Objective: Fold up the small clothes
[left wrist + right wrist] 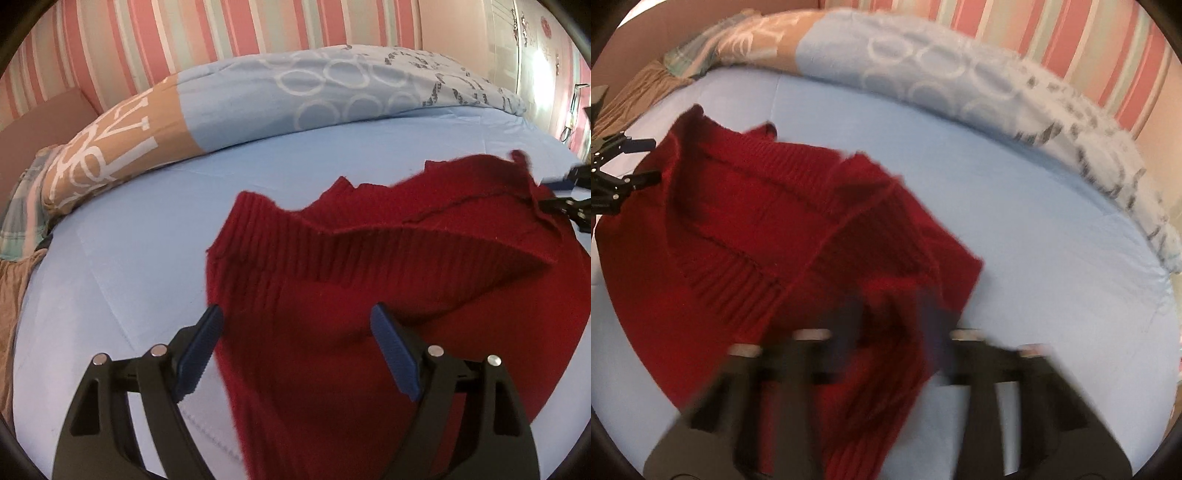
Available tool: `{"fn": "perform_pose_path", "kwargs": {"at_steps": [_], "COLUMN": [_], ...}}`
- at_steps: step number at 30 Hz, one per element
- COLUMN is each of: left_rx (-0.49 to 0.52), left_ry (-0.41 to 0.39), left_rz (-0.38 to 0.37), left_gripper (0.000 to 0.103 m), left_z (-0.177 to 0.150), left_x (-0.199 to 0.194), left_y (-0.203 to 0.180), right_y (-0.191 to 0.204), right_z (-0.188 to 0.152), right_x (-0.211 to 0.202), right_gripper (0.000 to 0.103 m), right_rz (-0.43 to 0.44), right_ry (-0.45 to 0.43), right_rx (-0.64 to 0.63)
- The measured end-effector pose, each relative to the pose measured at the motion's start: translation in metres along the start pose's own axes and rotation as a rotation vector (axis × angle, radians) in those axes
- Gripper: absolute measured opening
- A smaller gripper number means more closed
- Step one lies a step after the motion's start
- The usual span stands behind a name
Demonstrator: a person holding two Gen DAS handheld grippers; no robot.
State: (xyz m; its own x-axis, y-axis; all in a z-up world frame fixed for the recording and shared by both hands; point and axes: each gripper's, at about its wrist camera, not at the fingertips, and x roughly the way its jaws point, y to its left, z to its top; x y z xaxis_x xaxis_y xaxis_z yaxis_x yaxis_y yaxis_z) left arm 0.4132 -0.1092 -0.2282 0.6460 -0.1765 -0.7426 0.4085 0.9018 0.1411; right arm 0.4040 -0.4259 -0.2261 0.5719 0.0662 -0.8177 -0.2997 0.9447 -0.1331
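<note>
A small dark red ribbed knit sweater (369, 266) lies partly bunched on a light blue bed sheet (129, 240). My left gripper (297, 328) is open, its blue-padded fingers (201, 350) on either side of the sweater's near edge. In the right wrist view the sweater (757, 229) is motion-blurred. My right gripper (892, 314) looks partly open around a fold of red knit; blur hides whether it grips. The right gripper also shows at the right edge of the left wrist view (554, 192), at the sweater's far corner. The left gripper shows at the left edge of the right wrist view (642, 162).
A rolled duvet (295, 88) in blue, tan and white print lies along the bed's far side against a pink striped wall (221, 29). A brown cloth (14, 295) hangs at the bed's left edge. A white wardrobe (535, 55) stands at the far right.
</note>
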Motion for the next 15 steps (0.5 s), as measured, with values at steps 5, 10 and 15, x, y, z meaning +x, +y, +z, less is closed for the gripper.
{"fn": "perform_pose_path", "kwargs": {"at_steps": [5,10,15], "left_rx": [-0.032,-0.103,-0.178], "left_ry": [-0.007,0.016,0.091], "left_rz": [0.013,0.052,0.12], "left_gripper": [0.083,0.061,0.03], "left_z": [0.011,0.031,0.039], "left_x": [0.013,0.039,0.069], "left_y": [0.006,0.026,0.048], "right_y": [-0.006,-0.014,-0.023], "right_z": [0.002,0.006,0.007], "right_x": [-0.004,-0.005,0.005], "right_gripper": [0.016,0.015,0.015], "right_rz": [-0.061,-0.094,-0.122], "right_ry": [-0.082,-0.132,-0.128], "right_rx": [0.067,0.142,0.233]}}
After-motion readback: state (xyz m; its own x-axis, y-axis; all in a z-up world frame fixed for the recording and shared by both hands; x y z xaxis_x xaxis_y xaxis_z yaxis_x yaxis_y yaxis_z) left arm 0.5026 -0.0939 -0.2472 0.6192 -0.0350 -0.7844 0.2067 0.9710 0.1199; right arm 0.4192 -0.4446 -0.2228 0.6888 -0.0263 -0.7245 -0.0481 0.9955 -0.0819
